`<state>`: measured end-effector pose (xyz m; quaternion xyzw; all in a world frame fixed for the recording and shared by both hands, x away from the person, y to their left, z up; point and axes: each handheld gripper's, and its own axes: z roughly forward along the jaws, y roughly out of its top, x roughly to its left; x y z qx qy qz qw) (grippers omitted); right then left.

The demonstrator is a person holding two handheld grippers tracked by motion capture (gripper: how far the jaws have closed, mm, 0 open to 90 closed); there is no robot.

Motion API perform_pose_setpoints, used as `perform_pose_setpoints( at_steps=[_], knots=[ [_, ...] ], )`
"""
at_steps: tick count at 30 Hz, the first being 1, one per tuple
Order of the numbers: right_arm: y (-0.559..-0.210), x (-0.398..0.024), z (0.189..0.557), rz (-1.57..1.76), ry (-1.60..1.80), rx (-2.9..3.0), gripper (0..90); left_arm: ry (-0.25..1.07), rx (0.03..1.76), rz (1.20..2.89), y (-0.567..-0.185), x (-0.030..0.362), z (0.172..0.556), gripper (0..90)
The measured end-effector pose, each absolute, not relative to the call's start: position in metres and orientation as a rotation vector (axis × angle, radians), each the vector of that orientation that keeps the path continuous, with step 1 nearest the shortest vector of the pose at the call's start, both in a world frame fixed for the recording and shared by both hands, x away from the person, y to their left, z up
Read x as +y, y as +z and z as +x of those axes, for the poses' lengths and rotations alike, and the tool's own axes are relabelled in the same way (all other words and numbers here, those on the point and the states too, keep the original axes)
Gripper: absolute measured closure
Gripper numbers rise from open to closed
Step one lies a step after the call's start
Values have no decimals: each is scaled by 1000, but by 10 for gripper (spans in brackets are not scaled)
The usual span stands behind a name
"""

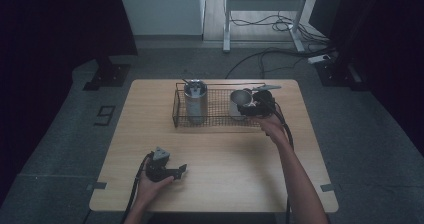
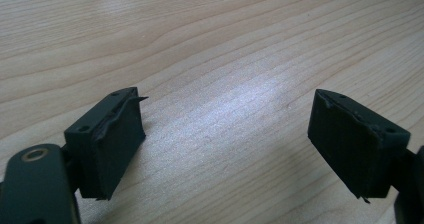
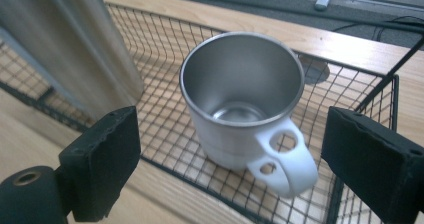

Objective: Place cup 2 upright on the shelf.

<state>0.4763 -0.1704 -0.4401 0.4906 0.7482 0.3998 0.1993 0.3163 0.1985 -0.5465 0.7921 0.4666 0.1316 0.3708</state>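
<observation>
The mug (image 3: 240,99) stands upright in the wire basket (image 1: 215,85) at the far side of the table (image 1: 225,184), in the right end of the basket. The right gripper (image 1: 257,104) is just beside the mug, and its jaws are wide apart with nothing squeezed between them. In the right gripper view the mug sits in front of the two jaws, with its white handle (image 3: 282,159) turned toward the camera. The inside is shiny metal and looks empty, but the bottom is dim and hard to see. From the high view the gripper covers the right side of the mug, so you cannot tell there if they touch. A tall metal can (image 1: 195,101) stands in the left part of the basket, well apart from the mug. Up close it is blurry and its top is cut off by the edge, and something thin sticks out of it in the high view, too small to make out. The left gripper (image 1: 181,171) lies low near the front of the table, far from the basket. Its jaws are wide apart too, with just bare wood between them. The high view is dark, so small parts are hard to see
</observation>
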Motion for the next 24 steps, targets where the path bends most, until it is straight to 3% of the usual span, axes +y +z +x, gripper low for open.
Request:
perform_pose_setpoints(
  at_steps=[24],
  knots=[
    [-456,-192,407,1326,1212,2079,141,353,1196,2046,-546,197,317,143]
  ],
)
